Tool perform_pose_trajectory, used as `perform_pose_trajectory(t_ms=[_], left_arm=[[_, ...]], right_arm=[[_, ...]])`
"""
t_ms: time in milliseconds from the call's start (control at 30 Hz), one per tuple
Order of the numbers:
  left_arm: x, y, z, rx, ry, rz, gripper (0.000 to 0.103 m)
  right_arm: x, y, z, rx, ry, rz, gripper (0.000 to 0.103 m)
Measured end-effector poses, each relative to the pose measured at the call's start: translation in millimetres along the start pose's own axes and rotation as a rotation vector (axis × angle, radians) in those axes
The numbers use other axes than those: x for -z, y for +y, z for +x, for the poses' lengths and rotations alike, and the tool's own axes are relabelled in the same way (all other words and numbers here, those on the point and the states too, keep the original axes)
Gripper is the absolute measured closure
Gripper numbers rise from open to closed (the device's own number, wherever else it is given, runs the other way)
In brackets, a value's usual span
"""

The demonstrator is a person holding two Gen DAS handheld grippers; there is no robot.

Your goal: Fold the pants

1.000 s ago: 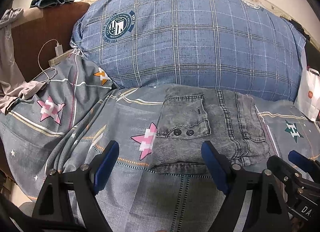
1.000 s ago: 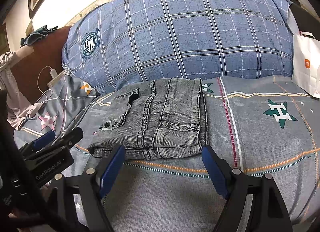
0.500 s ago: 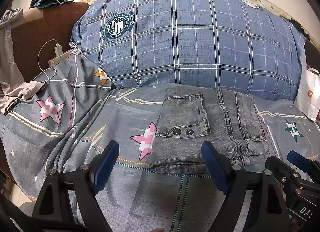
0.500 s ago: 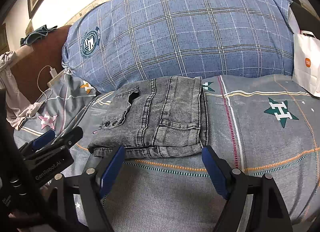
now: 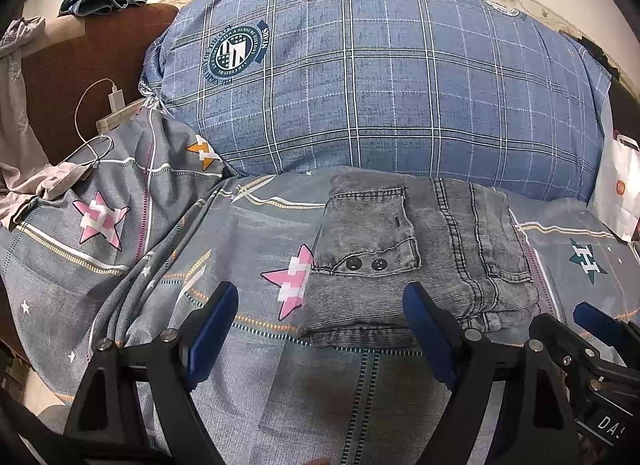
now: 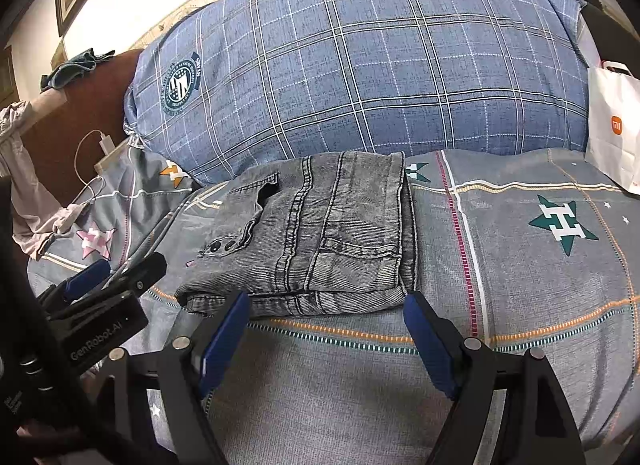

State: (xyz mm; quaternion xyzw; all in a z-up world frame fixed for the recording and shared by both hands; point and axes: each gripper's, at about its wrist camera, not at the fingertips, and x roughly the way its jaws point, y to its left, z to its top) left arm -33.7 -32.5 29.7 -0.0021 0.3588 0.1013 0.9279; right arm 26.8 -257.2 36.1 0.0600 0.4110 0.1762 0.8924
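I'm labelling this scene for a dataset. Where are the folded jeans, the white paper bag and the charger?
jeans (image 6: pixel 320 233): right wrist view, middle of the top layer.
paper bag (image 6: pixel 614 137): right wrist view, its front face.
charger (image 5: pixel 116 99): left wrist view, the white plug body.

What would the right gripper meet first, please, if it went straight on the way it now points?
Most likely the folded grey denim pants: their near edge lies just ahead of the open right gripper. Depth is unclear, so the grey patterned bedsheet under them might come first.
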Motion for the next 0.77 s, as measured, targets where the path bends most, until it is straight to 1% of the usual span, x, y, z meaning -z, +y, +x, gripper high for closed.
perform_pose_trajectory(t_ms=[500, 567, 700, 767], left_arm=[[-0.5, -0.9, 1.7, -0.001, 0.005, 0.013, 0.018], [-0.3, -1.5, 1.2, -0.003, 0.002, 0.015, 0.018], [0.5, -0.2, -3.3, 0.006, -0.033, 0.013, 0.018], [0.2, -1.0, -2.8, 0.008, -0.029, 0.015, 0.018]], right_arm=[[-0.4, -0.1, 0.2, -0.001, 0.003, -0.004, 0.021], [0.1, 0.2, 0.1, -0.001, 0.003, -0.003, 0.021], [0.5, 0.2, 0.7, -0.001, 0.006, -0.003, 0.021], [0.5, -0.3, 1.0, -0.002, 0.007, -0.004, 0.021]])
